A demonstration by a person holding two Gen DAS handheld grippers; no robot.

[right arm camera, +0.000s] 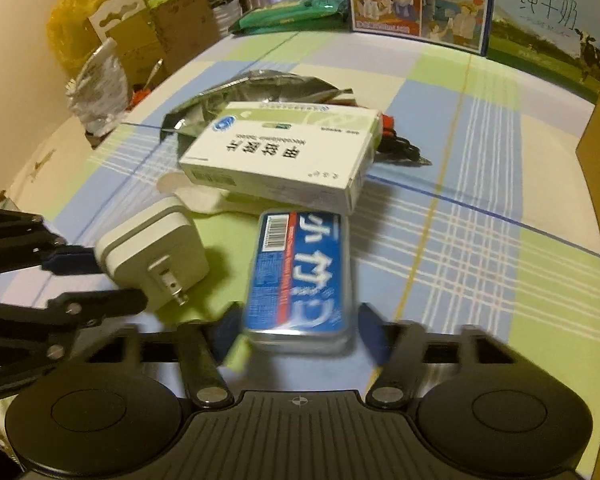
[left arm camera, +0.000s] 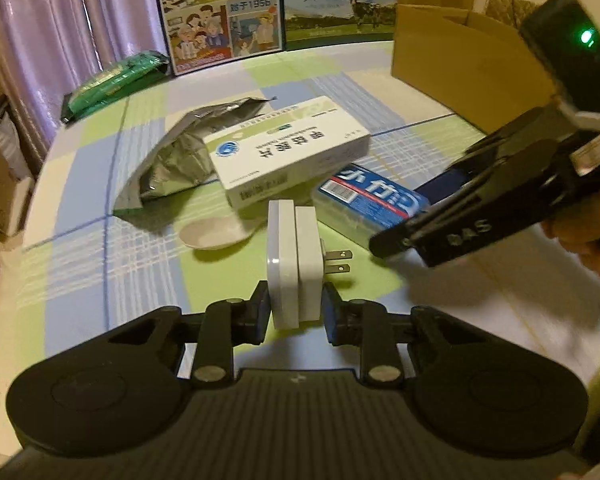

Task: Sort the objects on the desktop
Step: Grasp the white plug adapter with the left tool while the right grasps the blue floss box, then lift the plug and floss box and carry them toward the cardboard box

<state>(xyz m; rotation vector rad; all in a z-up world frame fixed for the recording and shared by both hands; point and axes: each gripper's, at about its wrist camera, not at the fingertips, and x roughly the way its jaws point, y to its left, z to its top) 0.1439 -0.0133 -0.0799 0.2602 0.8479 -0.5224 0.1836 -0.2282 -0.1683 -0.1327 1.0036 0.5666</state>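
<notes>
The left tool (left arm camera: 296, 308) is grasping the white charger (left arm camera: 294, 264) between its two pads, prongs pointing right, above the checked counter (left arm camera: 420, 96). The right tool (right arm camera: 298, 338) is released; the blue tissue pack (right arm camera: 300, 276) lies between its spread fingers, near the white medicine box (right arm camera: 284, 152), which lies farther away.

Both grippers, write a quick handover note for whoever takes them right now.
Left gripper: jaws shut on the white charger, upright, prongs to the right.
Right gripper: jaws open around the blue pack, not gripping yet.
The white box lies on the silver bag and a white spoon.
Nothing visibly sorted; the cardboard box waits at the far right.
</notes>
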